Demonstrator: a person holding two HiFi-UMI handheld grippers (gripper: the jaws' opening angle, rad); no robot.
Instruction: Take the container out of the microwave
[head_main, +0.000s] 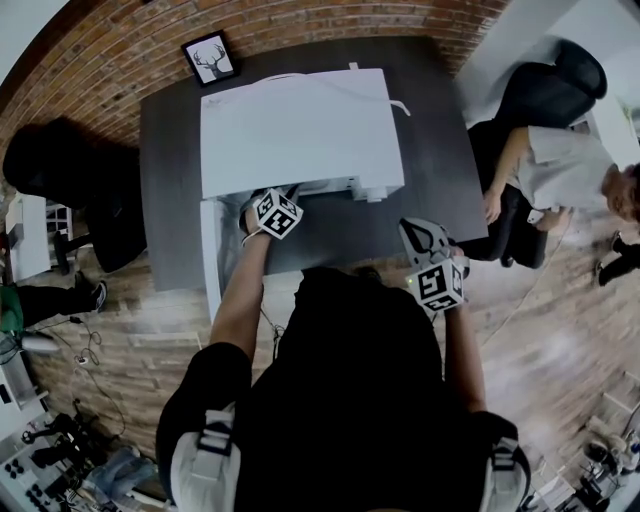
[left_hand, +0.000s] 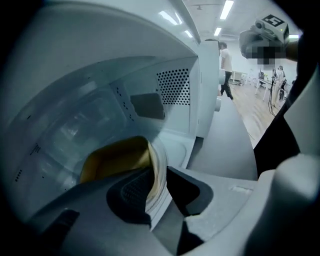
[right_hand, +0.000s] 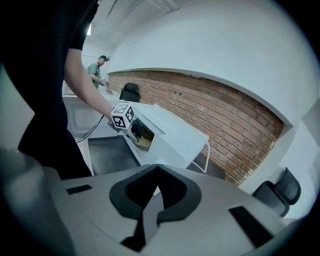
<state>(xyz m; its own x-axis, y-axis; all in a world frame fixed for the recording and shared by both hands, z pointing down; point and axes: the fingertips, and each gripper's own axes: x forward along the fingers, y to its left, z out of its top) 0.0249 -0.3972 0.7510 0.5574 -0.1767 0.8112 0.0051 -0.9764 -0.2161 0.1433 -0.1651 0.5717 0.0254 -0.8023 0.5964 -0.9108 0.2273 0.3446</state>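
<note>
Two grippers, one working. Left gripper reaches into the open white microwave. Its jaws are clamped on the white rim of the container, which is yellow inside and lies within the cavity, close to the front opening. Microwave door stands swung out to the left. Right gripper hovers over the near edge of the dark table, jaws pressed together with nothing between them. Seated person off the table's right side.
</note>
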